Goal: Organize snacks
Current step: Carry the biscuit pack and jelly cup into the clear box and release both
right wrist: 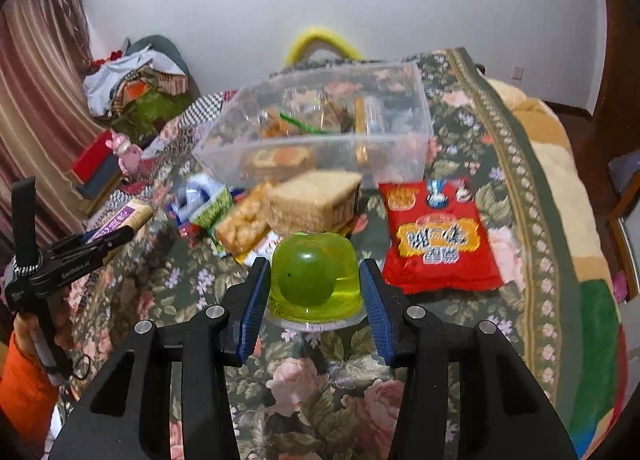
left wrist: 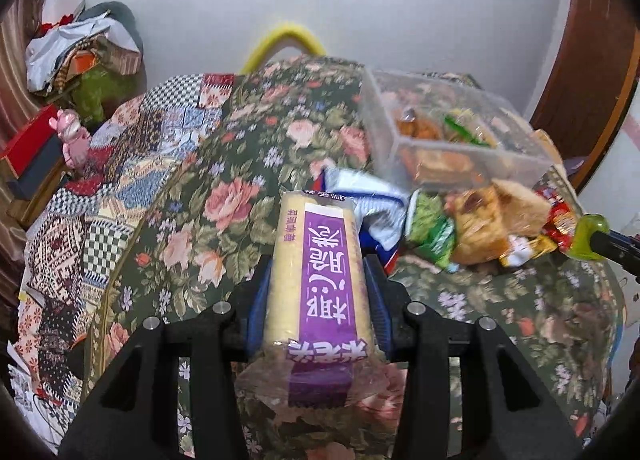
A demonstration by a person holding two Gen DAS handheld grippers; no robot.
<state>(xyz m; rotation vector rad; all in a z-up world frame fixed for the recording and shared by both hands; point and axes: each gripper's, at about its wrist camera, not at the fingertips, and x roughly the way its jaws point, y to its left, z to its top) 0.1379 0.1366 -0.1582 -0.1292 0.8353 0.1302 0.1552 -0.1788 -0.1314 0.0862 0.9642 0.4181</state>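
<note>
The left gripper (left wrist: 316, 292) has its blue fingers (left wrist: 256, 300) closed against the sides of a long purple-labelled wafer pack (left wrist: 316, 276), held lengthwise above the floral cloth (left wrist: 248, 164). The right gripper (right wrist: 314, 288) holds a green jelly cup (right wrist: 314, 280) between its fingers (right wrist: 252, 300), which press on both sides. The clear bin (right wrist: 320, 128) sits beyond both, already holding a few snacks. Just in front of the bin lies a loose pile: a bread pack (right wrist: 316, 200), a green packet (right wrist: 212, 208) and a blue-white packet (right wrist: 192, 192). A red chip bag (right wrist: 436, 236) lies right of the pile, near the bin's front corner
</note>
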